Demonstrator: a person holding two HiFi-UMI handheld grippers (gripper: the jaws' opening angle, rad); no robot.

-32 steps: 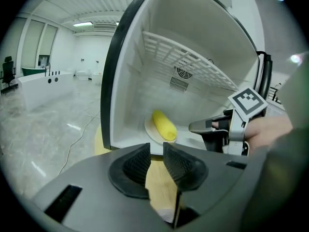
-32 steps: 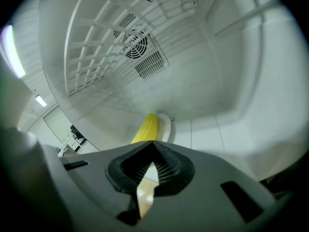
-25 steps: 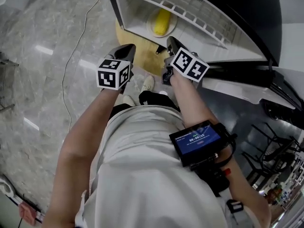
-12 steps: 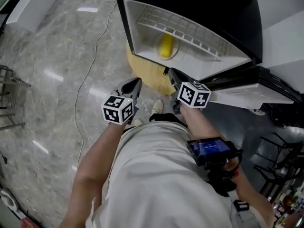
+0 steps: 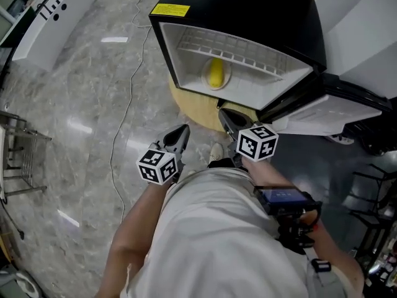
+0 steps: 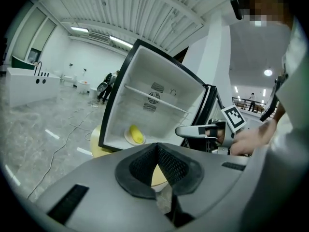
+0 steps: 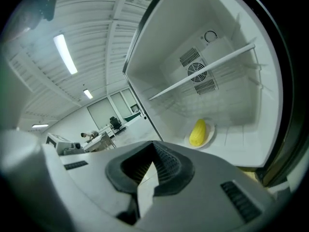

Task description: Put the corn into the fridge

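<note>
The yellow corn lies on a small white plate on the floor of the open fridge. It also shows in the left gripper view as corn and in the right gripper view as corn on its plate. Both grippers hang in front of the fridge opening, well short of it. My left gripper is shut and holds nothing. My right gripper is shut too, also with nothing in it, and points at the fridge's lower edge.
A wire shelf spans the fridge above the corn. The fridge door stands open at the right. A round tan stand sits under the fridge. A cable runs across the marble floor. A metal rack stands at the left.
Both grippers and the person have drawn back from the fridge, so the whole cabinet now shows. The corn stays on its plate inside. Both grippers remain shut.
</note>
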